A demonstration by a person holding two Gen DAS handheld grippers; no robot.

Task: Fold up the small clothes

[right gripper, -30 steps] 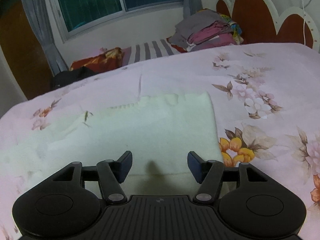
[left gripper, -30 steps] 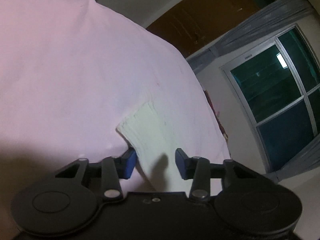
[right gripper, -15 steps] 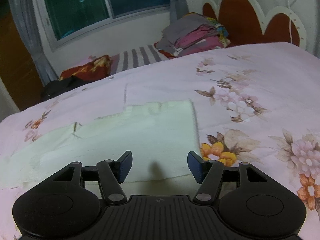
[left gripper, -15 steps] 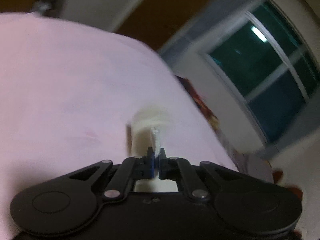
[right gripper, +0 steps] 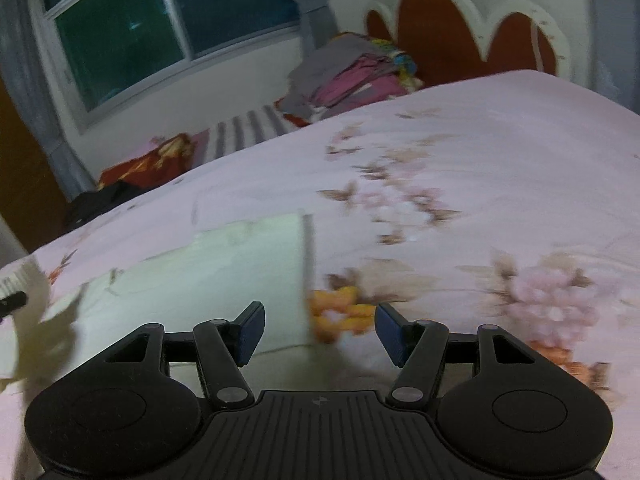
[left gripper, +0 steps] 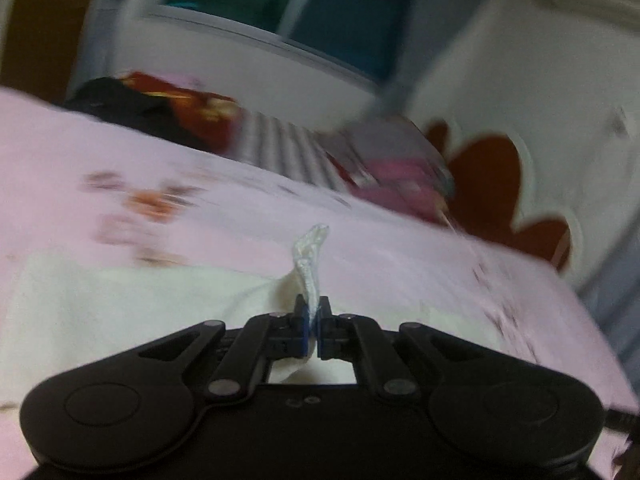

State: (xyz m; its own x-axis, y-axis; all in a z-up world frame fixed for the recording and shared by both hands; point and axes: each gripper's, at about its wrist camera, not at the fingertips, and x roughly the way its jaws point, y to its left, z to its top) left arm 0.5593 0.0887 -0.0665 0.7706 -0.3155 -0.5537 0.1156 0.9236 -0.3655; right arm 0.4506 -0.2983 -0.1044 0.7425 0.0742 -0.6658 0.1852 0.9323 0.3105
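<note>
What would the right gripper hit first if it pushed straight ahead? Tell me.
Probably the right edge of the pale cloth lying on the bed. The open right gripper points down at that edge, with flowered sheet just beside it. Blur makes depth uncertain.

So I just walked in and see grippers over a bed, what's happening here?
A person with a gripper in each hand is folding a pale cream cloth spread on a pink floral bedsheet. The left gripper is shut on a pinched corner of the cloth, lifting it off the sheet. The right gripper is open above the cloth's right edge, holding nothing. The fold isn't finished yet.
</note>
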